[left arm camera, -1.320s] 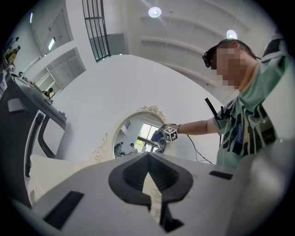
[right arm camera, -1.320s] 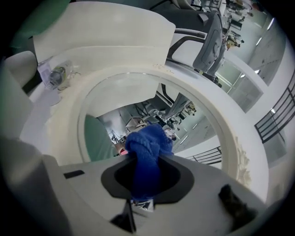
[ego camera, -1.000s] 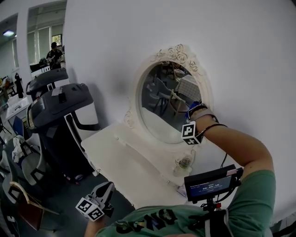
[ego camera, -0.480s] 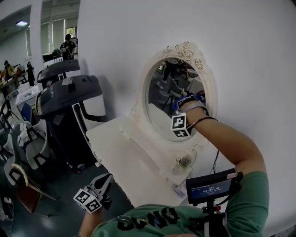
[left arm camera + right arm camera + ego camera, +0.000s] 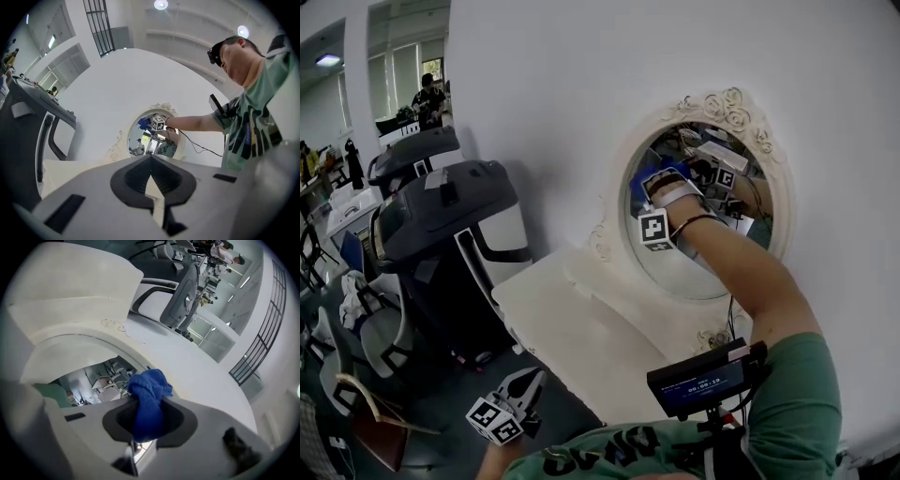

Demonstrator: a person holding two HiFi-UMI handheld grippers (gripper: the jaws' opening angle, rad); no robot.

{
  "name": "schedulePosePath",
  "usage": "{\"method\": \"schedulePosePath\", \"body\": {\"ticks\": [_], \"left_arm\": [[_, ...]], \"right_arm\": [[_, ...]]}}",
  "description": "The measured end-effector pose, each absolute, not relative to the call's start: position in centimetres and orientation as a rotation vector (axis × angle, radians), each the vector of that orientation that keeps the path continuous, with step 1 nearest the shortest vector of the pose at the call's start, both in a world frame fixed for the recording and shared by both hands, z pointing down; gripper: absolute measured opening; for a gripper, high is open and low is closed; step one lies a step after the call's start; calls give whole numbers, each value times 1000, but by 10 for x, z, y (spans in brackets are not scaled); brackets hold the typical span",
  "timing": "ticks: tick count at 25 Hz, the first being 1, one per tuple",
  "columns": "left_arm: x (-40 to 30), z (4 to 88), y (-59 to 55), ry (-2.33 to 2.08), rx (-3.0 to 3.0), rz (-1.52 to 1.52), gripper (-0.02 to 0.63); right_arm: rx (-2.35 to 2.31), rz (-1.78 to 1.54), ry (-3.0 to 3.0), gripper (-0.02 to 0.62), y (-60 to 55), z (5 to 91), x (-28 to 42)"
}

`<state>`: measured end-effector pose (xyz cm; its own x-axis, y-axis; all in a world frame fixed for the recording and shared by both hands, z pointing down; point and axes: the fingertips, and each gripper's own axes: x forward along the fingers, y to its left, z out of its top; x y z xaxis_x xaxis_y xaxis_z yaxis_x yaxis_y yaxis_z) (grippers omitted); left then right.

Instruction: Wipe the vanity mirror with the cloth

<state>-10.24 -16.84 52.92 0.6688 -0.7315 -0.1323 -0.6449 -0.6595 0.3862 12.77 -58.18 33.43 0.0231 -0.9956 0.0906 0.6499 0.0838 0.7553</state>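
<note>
All three views (the right one nearest) face the mirror (image 5: 673, 270).

1. You have one vanity mirror (image 5: 698, 272).
2. You hold two grippers: right gripper (image 5: 661, 186) at the mirror, left gripper (image 5: 533, 378) well below it.
3. One blue cloth (image 5: 639, 182), at the mirror's upper left.
4. Two grey machines (image 5: 441, 202), left of the mirror.
5. One small screen (image 5: 698, 380), below the mirror.
</note>
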Motion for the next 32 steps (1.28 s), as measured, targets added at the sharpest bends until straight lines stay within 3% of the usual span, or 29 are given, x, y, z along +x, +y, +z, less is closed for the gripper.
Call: {"method": "schedulePosePath", "body": {"ticks": [7,14,32], "left_arm": [[-165,551,-206,-1100,2526,-442,6],[-144,557,-202,-1062,2505,-431,6],[-16,498,-158,-844,2691,-443,6]], "right_arm": [[608,-1334,-582,72,-662,338,102],[574,-1322,-590,71,-648,342,121],[442,-945,-589,71,-412,393,343]]}}
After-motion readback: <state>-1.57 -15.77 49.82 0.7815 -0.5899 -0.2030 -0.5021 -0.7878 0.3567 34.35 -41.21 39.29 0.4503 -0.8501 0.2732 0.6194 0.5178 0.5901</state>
